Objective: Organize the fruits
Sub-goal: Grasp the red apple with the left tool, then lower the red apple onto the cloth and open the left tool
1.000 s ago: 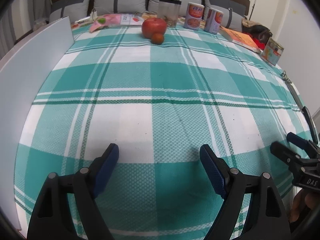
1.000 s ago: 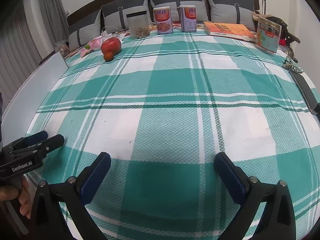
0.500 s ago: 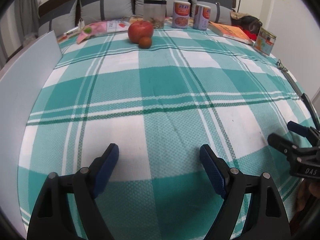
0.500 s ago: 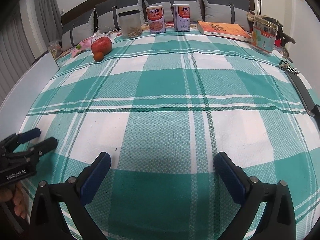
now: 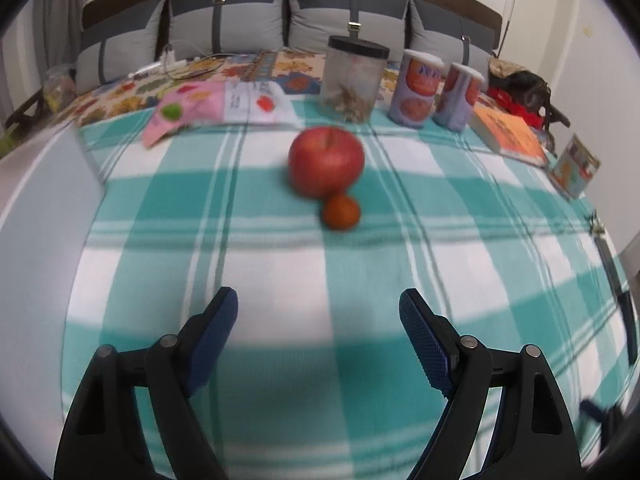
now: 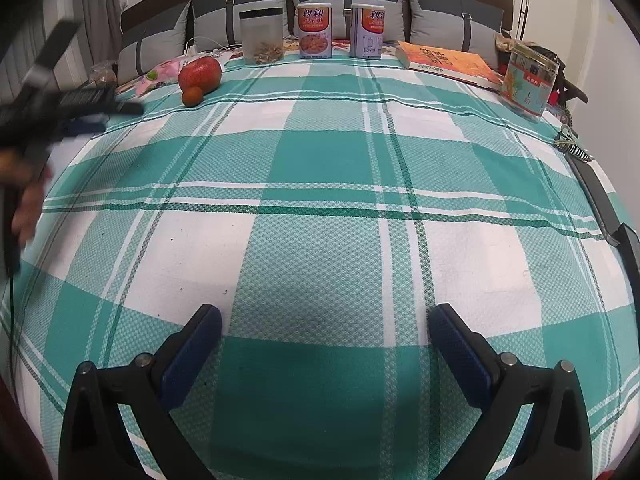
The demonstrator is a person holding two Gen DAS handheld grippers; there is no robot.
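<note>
Ahead on the plaid bed, apple (image 5: 326, 160) and small orange (image 5: 341, 212) touching, dead centre before my left gripper (image 5: 318, 320).

Both my grippers empty, jaws spread wide; right gripper (image 6: 325, 332) sits well back, fruit far off to its upper left, so left is nearer. Orange lies on the near side of the apple, so it meets my jaws first. Both round, no long axis to line up. Bare blanket (image 5: 280, 264) between jaws and fruit, open room all round; jar (image 5: 352, 78) and cans (image 5: 418, 88) stand behind the apple, white board (image 5: 36, 216) along the left edge. View blurred.
</note>
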